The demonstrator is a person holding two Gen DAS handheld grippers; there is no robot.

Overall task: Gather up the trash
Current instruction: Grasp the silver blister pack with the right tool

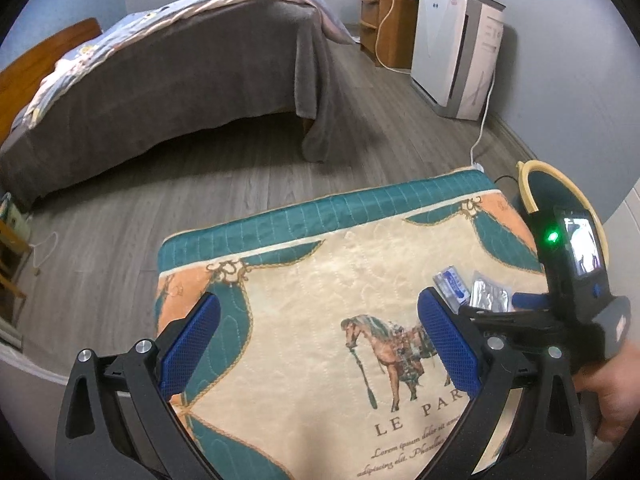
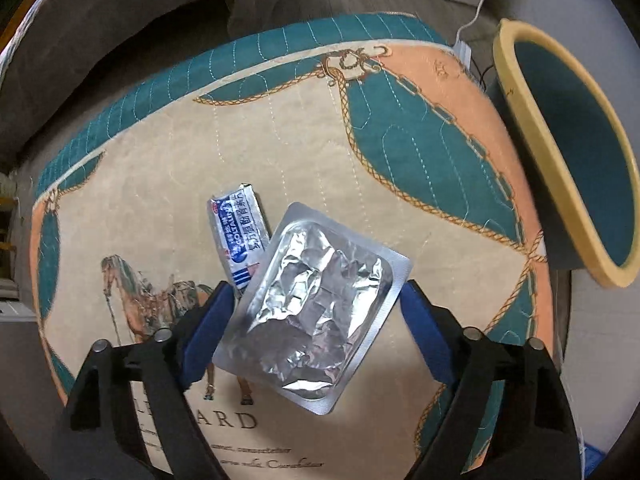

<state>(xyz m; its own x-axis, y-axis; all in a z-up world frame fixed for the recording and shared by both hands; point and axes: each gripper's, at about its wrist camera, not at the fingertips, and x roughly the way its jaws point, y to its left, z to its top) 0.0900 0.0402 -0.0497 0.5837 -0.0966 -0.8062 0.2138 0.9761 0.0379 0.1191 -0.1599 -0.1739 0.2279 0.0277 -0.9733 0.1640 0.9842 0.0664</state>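
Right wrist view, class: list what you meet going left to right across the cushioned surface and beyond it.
Printed horse → blue-and-white wrapper → silver foil blister pack → teal bin with a yellow rim.

"LE PAR" on horse-print cloth [image 1: 320, 280]

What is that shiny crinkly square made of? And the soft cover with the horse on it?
The shiny square looks like thin metal foil on a blister pack: silvery, mirror-bright, wrinkled into sharp creases, with a flat sealed rim. The horse cover looks like quilted fabric: matte, with stitched lines and a printed picture. What lies under either one cannot be seen.
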